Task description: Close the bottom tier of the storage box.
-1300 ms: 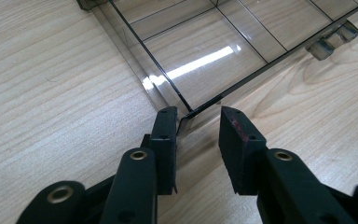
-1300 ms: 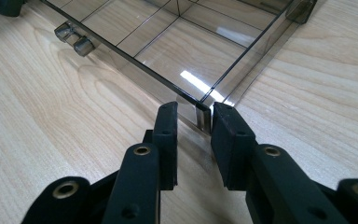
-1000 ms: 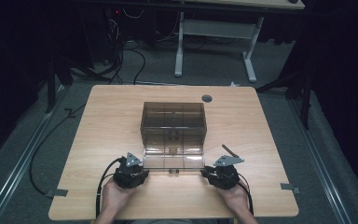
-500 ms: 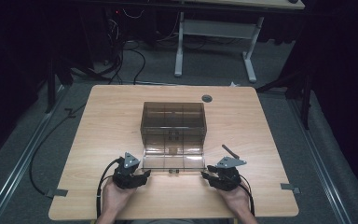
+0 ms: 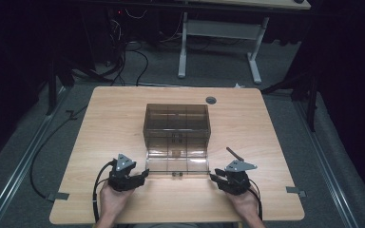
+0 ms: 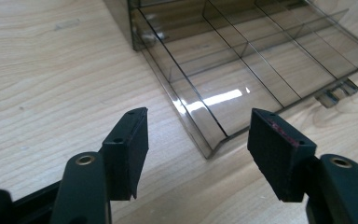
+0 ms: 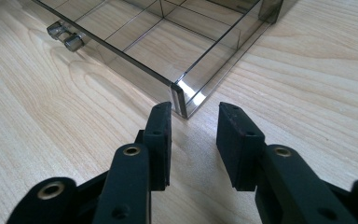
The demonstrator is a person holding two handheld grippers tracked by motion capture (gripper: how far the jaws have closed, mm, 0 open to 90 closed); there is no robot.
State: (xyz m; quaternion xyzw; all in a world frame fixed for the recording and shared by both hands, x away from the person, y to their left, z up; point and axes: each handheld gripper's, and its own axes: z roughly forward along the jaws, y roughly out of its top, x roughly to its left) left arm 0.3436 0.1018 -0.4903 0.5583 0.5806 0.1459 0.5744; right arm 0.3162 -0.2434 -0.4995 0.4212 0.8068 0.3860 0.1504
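A smoky clear plastic drawer cabinet stands mid-table with its bottom drawer pulled out toward me. The drawer is divided into compartments and looks empty. My left gripper lies at the drawer's front left corner. Its jaws have just been opening and are wide apart, the corner lying just ahead of the gap, untouched. My right gripper is at the front right corner. Its jaws have just been closing, still parted, with that corner just beyond the tips.
The drawer's small handle juts from the middle of its front wall. The wooden table has a round grommet at the back. Cables trail from both grippers toward the near edge. A desk frame stands on the floor behind.
Both hands stay at the drawer's front corners. From above, nothing else has visibly moved.
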